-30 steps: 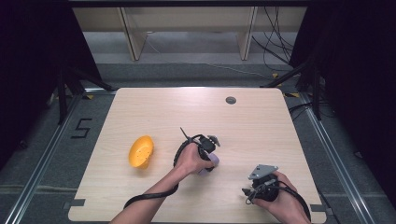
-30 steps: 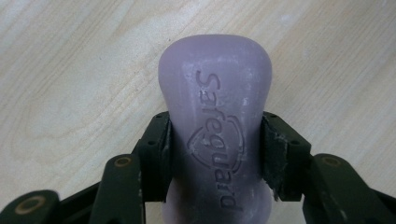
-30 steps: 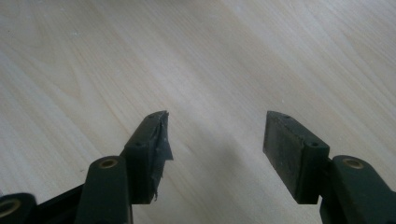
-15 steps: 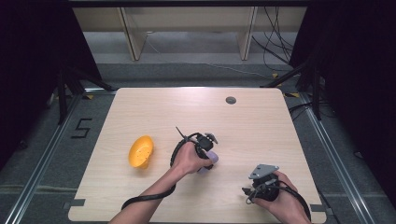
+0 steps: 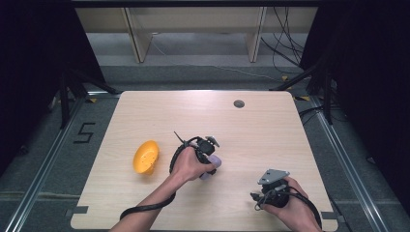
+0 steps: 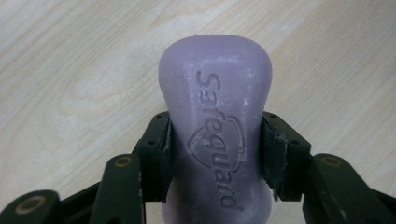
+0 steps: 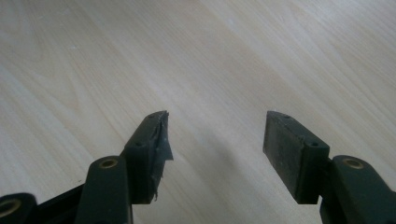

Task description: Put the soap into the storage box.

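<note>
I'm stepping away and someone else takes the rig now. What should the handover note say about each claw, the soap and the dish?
Left claw: shut on the purple soap bar, jaws pinching its waist, over the table centre.
Right claw: open, holding nothing, low over bare wood at the near right.
Orange dish: lying to the left of the left hand, holding nothing.
Done: soap gripped.
Left, probably: carry the soap to the dish and release it there.

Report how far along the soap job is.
Done: the left gripper has its fingers clamped on the waist of the purple Safeguard soap bar. In hand: holding it over the table. Left, probably: carrying it to the orange dish. The right gripper is open, idle.
</note>
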A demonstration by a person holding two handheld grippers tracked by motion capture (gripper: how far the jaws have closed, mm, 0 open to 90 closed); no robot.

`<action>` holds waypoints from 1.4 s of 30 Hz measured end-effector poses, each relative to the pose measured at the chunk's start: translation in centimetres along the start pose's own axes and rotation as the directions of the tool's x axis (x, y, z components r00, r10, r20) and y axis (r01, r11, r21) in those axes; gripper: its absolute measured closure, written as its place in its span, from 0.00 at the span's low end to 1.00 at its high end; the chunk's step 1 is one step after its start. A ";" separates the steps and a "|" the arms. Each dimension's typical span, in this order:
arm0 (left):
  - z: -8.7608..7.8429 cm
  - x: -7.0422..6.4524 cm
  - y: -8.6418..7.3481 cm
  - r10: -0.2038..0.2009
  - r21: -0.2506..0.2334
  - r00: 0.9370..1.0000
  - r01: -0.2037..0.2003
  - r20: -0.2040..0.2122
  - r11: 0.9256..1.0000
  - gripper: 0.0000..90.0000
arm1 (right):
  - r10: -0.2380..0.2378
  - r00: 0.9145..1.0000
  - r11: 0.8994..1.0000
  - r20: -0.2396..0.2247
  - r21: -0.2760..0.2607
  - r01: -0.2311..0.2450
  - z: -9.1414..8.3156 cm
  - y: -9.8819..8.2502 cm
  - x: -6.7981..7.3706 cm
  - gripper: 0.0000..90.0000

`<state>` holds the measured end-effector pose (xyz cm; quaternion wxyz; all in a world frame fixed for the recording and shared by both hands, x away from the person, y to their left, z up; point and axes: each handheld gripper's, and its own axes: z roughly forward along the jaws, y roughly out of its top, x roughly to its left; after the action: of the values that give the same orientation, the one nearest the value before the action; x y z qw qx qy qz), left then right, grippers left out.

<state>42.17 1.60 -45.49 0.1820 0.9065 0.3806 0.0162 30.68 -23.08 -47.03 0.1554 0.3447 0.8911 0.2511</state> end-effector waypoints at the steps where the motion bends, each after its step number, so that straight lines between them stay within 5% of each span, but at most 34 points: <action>1: -0.2 0.1 -0.1 -0.005 -0.003 1.000 0.005 -0.002 1.000 0.54 | 0.001 1.000 1.000 0.003 -0.003 -0.001 0.0 0.0 0.0 0.46; 16: -1.6 0.8 -0.9 -0.034 -0.024 0.999 0.034 -0.017 0.999 0.54 | -0.012 1.000 1.000 0.008 -0.016 0.013 0.0 0.1 -0.2 0.46; 20: -1.9 1.0 -1.1 -0.049 -0.035 0.999 0.049 -0.014 0.998 0.54 | 0.032 0.999 0.999 -0.005 -0.005 -0.032 -0.2 0.2 0.0 0.46; 28: -2.4 1.5 -1.7 -0.069 -0.058 0.997 0.067 -0.026 0.996 0.54 | 0.020 1.000 1.000 0.008 -0.022 -0.020 -0.1 0.1 -0.1 0.46; 32: -2.7 1.8 -1.8 -0.043 -0.035 0.999 0.042 -0.024 0.998 0.54 | -0.010 1.000 1.000 0.011 -0.023 0.010 -0.1 0.2 -0.4 0.46; 33: -2.8 1.6 -1.9 -0.086 -0.058 0.996 0.084 -0.027 0.995 0.54 | -0.010 1.000 1.000 0.017 -0.027 0.010 -0.1 0.2 -0.4 0.46; 36: -2.8 1.7 -1.9 -0.088 -0.060 0.996 0.086 -0.026 0.995 0.54 | 0.024 1.000 1.000 0.004 -0.015 -0.024 -0.2 0.2 -0.2 0.46; 40: -3.0 1.9 -2.0 -0.090 -0.059 0.995 0.088 -0.034 0.994 0.54 | 0.008 1.000 1.000 0.009 -0.024 -0.008 -0.2 0.2 -0.3 0.46; 42: -3.0 1.7 -2.2 -0.138 -0.063 0.990 0.137 -0.025 0.989 0.54 | 0.013 1.000 0.999 0.012 -0.030 -0.013 -0.2 0.3 -0.3 0.46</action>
<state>41.40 5.14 -43.60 0.2046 0.8718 0.4442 0.0286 30.96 -23.19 -46.70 0.1646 0.3497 0.8839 0.2633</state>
